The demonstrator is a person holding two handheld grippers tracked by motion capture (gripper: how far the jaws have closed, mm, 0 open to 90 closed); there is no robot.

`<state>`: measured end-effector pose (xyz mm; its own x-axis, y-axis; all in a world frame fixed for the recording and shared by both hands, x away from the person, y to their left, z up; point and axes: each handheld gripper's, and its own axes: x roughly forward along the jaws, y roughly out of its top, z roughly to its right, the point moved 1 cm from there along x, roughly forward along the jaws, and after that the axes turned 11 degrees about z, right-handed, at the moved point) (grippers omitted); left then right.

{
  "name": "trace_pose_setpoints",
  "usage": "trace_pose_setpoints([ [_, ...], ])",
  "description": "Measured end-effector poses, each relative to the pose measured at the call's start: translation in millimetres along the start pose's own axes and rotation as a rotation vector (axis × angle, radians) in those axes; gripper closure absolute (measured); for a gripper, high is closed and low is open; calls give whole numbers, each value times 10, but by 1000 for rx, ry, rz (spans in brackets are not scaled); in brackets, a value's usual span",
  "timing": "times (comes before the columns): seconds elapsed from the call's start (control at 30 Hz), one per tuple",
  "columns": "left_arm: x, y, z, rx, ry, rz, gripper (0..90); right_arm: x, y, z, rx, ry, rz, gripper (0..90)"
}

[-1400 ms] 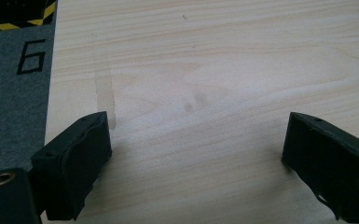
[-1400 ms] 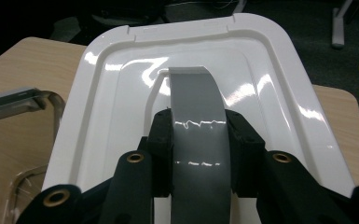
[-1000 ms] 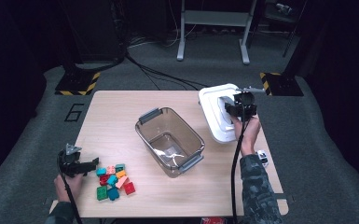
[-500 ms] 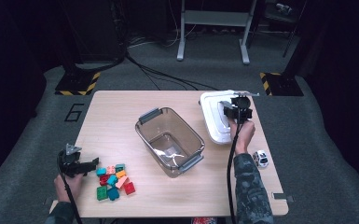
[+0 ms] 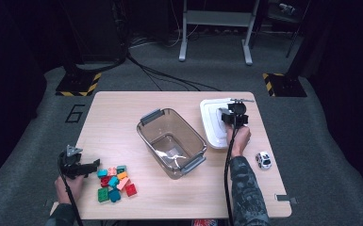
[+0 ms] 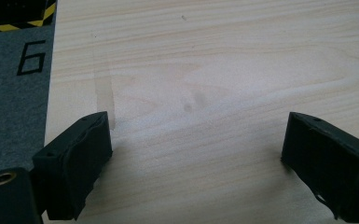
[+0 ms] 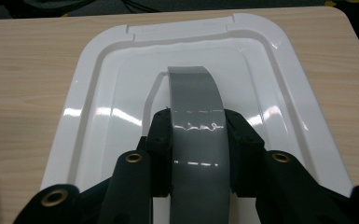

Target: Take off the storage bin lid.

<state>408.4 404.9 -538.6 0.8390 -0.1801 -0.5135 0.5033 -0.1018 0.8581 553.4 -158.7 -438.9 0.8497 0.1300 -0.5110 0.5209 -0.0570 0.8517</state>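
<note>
A white bin lid (image 5: 211, 125) lies flat at the right side of the table, low over or on the wood. Its grey strap handle (image 7: 193, 100) runs up the middle, and my right gripper (image 7: 196, 140) is shut on that handle from both sides. In the high view the right gripper (image 5: 230, 117) sits over the lid's near half. A clear plastic bin (image 5: 172, 141) with grey handles stands empty at the table's middle. My left gripper (image 5: 92, 165) rests open at the front left beside a heap of coloured bricks (image 5: 115, 182). Nothing but bare wood lies between the left gripper (image 6: 196, 154) jaws.
A small white toy car (image 5: 263, 159) sits near the right edge, just right of my right forearm. The wooden table (image 6: 214, 56) has a dark floor all around, with a "6" marked on the floor at the left.
My right gripper has come down with the white lid, which now sits lower and flatter at the table's right. The left gripper has stayed put.
</note>
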Motion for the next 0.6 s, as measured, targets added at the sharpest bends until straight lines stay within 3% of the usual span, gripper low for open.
trace_pose_setpoints([
  [0.23,-1,0,-2,1,-2,-1,82,127,-136,-28,42,-16,-12,665],
  [0.4,0,0,-1,0,-2,0,82,218,-238,-43,22,-43,-31,664],
  [0.6,3,-1,0,-1,0,4,82,320,-385,-25,47,-68,-76,664],
])
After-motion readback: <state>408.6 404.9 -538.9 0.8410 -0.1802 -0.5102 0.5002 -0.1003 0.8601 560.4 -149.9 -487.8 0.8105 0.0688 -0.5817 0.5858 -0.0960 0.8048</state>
